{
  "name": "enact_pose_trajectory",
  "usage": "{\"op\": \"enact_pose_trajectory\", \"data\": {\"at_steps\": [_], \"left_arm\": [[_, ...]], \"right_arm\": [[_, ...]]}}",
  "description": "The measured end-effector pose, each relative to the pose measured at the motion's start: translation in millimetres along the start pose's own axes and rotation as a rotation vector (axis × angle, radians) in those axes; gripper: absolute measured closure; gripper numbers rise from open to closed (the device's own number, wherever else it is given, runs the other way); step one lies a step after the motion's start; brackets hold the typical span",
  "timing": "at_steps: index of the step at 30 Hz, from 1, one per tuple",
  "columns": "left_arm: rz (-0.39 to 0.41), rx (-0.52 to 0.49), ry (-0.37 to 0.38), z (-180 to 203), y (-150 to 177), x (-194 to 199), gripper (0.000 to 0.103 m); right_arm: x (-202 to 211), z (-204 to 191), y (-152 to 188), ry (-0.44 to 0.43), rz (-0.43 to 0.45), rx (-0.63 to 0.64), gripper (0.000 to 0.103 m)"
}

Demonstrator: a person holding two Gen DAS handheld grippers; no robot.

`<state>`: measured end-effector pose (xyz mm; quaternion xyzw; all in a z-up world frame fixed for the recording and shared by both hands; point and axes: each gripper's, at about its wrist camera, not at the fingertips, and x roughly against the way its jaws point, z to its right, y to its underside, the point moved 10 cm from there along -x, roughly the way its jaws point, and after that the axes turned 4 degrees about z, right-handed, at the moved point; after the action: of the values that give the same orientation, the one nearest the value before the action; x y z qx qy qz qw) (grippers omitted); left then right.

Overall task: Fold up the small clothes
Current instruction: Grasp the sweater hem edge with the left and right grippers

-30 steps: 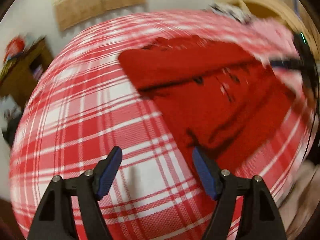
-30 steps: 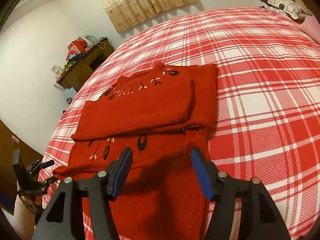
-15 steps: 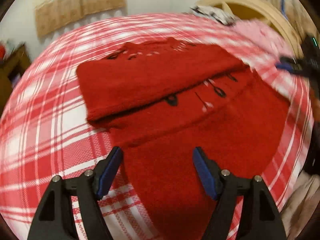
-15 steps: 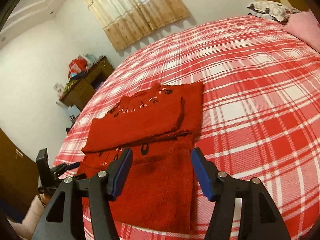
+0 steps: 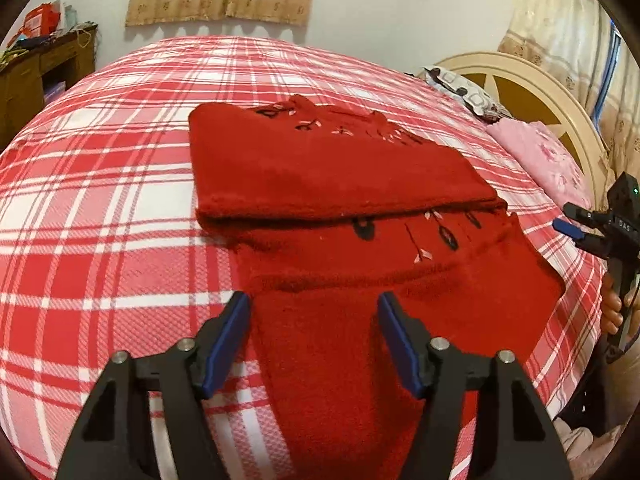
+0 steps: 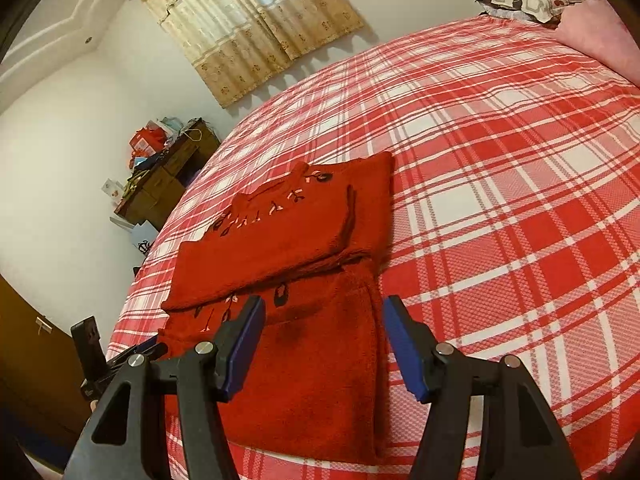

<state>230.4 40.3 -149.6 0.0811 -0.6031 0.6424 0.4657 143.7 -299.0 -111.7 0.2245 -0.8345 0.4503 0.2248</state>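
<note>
Red sweater (image 5: 340,264) flat on plaid bed (image 5: 100,216), neckline end away (both grippers' jaws wide, empty)

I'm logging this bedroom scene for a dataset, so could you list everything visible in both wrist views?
Red sweater: one, red with dark and pink stitching, partly folded, on the bed's near part.
Bedspread: one, red and white plaid, covers the bed.
Pillows: patterned white one, pink one, at the headboard.
Headboard: one, cream, bed's far end.
Curtains: beige, on the wall.
Wooden desk: one, brown, cluttered, beside the bed.
Left claw: black with blue pads, open over the sweater's near end.
Right claw: the same, open over the sweater's near end.
</note>
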Motion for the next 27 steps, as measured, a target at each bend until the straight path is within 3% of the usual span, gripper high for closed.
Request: {"op": "enact_pose_trajectory", "data": {"at_steps": [3, 6, 8, 11, 17, 19, 21, 24, 27], "left_arm": [[0.044, 0.012, -0.009, 1, -3, 9, 0.058], [0.061, 0.021, 0.011, 5, -3, 12, 0.059], [0.065, -0.003, -0.013, 7, -2, 13, 0.063], [0.087, -0.068, -0.050, 14, -3, 18, 0.063], [0.055, -0.092, -0.006, 22, 5, 7, 0.063], [0.042, -0.097, -0.050, 16, 8, 1, 0.063], [0.050, -0.074, -0.076, 7, 6, 0, 0.062], [0.048, 0.022, -0.033, -6, 2, 0, 0.062], [0.051, 0.042, -0.014, -5, 2, 0, 0.062]], "right_arm": [[-4, 7, 3, 0.005, -0.013, -0.024, 0.041], [-7, 12, 6, 0.002, -0.024, -0.050, 0.041], [-8, 13, 8, 0.003, -0.027, -0.053, 0.041], [-9, 15, 10, 0.006, -0.033, -0.054, 0.041], [-12, 20, 14, -0.004, -0.049, -0.088, 0.041], [-10, 20, 14, -0.004, -0.043, -0.082, 0.041], [-8, 19, 13, -0.006, -0.035, -0.075, 0.041], [-5, 20, 12, -0.003, -0.026, -0.063, 0.041], [-7, 21, 12, 0.001, -0.032, -0.068, 0.041]]}}
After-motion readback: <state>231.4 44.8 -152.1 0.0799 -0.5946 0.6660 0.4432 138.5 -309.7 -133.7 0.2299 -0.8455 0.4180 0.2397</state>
